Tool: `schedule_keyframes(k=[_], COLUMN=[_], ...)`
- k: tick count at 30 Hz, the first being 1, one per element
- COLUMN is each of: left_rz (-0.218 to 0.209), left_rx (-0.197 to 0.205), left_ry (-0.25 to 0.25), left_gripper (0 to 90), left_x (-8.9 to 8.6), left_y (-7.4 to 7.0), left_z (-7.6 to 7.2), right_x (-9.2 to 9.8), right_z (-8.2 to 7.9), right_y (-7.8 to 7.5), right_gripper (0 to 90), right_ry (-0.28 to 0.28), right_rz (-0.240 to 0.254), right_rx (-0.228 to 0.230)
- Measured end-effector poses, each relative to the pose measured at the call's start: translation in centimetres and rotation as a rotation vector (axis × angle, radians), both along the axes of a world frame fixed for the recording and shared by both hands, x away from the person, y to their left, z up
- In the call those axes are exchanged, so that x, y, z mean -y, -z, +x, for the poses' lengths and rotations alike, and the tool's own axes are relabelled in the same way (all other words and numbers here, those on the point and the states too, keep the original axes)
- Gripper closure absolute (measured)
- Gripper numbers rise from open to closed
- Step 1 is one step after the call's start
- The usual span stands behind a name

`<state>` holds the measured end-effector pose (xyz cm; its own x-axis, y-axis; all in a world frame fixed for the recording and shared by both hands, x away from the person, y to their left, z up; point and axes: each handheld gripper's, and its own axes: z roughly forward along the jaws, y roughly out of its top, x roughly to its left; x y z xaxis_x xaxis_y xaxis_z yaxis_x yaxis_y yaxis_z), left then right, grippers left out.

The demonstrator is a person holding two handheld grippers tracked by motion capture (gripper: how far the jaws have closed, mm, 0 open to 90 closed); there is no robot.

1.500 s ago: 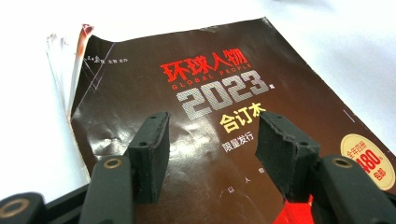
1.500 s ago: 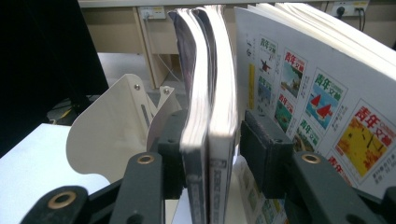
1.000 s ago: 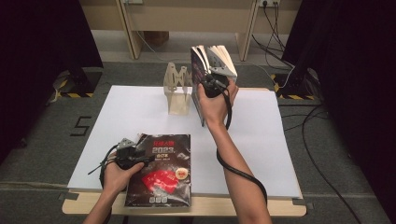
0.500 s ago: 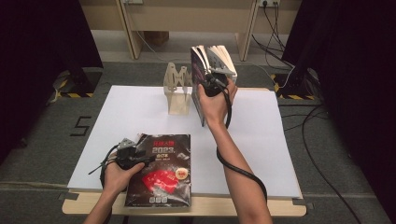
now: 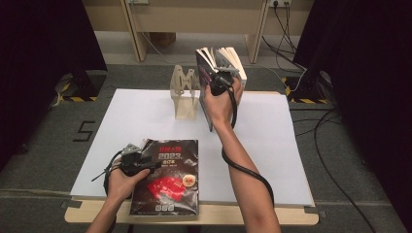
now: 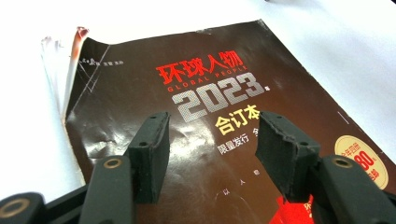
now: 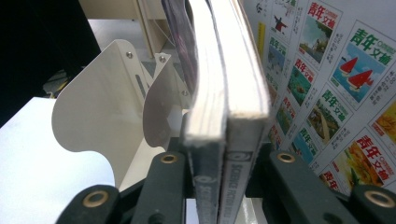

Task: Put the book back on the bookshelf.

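A dark magazine (image 5: 167, 179) with red and silver cover print lies flat at the table's near edge. My left gripper (image 5: 151, 165) rests low over its cover (image 6: 140, 93), jaws open with only the cover beneath them (image 6: 212, 123). At the back of the table, my right gripper (image 5: 218, 81) holds two upright books (image 5: 221, 58) by their spines. Its jaws have just been closing, and the pads now press both spines (image 7: 229, 93) from either side (image 7: 222, 158). A colourful back cover (image 7: 327, 84) fans out on the right.
A beige metal bookend rack (image 5: 184, 94) stands just left of the held books, its curved plates (image 7: 98, 102) close beside them. The white table top (image 5: 291, 145) stretches to the right. Cables and dark curtains lie beyond the table.
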<state>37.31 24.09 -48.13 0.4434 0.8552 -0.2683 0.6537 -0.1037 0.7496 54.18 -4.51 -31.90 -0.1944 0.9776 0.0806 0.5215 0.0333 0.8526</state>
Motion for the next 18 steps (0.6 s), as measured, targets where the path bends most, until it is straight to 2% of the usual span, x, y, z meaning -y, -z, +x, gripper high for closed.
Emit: schedule_keyframes(k=[4, 6, 10, 15, 18], left_rz=[0.000, -0.006, 0.004, 0.001, -0.002], left_rx=[-0.001, 0.001, -0.001, 0.001, 0.003], left_ry=[0.003, -0.003, -0.002, 0.000, -0.005], left_gripper=[43.7, 43.7, 43.7, 43.7, 43.7], left_x=[-0.05, -0.13, -0.38, -0.29, -0.27], left_y=[-0.04, -0.03, -0.02, -0.01, -0.05], left_z=[0.00, 0.02, 0.08, 0.05, 0.04], right_x=[-0.06, 0.05, 0.04, -0.68, -0.77], right_z=[-0.02, 0.01, 0.00, -0.12, -0.37], right_y=[0.07, 0.23, 0.38, 0.54, 0.69], right_gripper=[76.9, 77.0, 77.0, 76.7, 75.8], right_ry=[0.030, 0.046, 0.063, 0.059, 0.063], right_rz=[0.022, 0.044, 0.065, 0.036, 0.024], right_rx=[0.012, 0.036, 0.055, 0.081, 0.079])
